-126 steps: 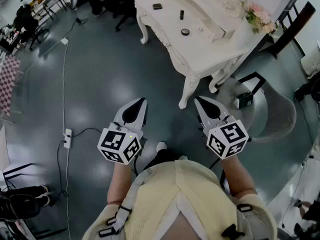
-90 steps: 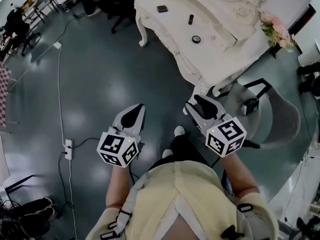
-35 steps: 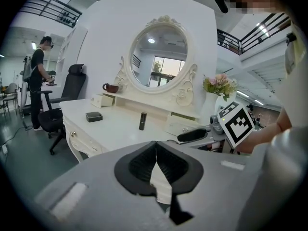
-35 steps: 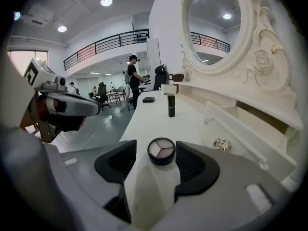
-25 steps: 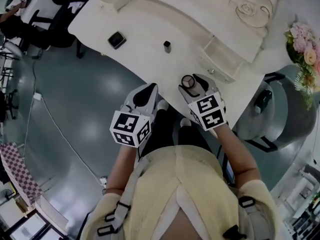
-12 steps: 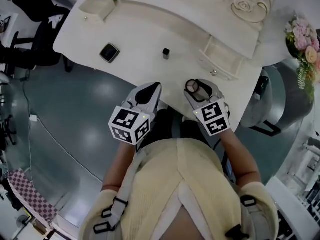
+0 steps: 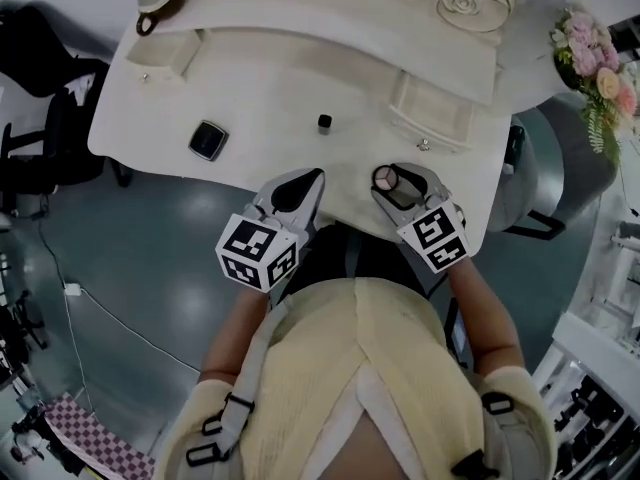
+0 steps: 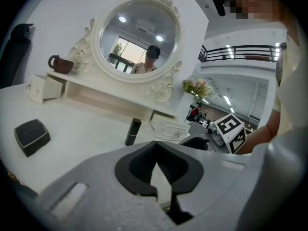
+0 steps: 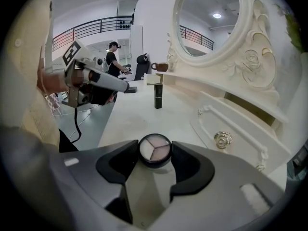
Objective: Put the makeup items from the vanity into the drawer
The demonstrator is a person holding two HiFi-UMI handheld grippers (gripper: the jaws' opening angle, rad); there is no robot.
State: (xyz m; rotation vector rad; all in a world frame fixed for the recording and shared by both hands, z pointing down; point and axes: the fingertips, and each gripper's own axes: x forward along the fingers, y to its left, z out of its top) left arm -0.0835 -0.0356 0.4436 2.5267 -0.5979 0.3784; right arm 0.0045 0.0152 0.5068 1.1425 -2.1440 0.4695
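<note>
so the right gripper point(image 7: 400, 174) has just been closing its fingers and they're clamped on the round eyeshadow pot point(image 9: 154, 150) on the desk point(image 7: 270, 88), while the left gripper point(image 8: 155, 146) has its fingers clenched on nothing

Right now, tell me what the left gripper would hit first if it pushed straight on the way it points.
Probably the bare vanity top, since the left gripper tilts slightly downward. The black tube stands just left of that line, though depth is hard to judge.
</note>
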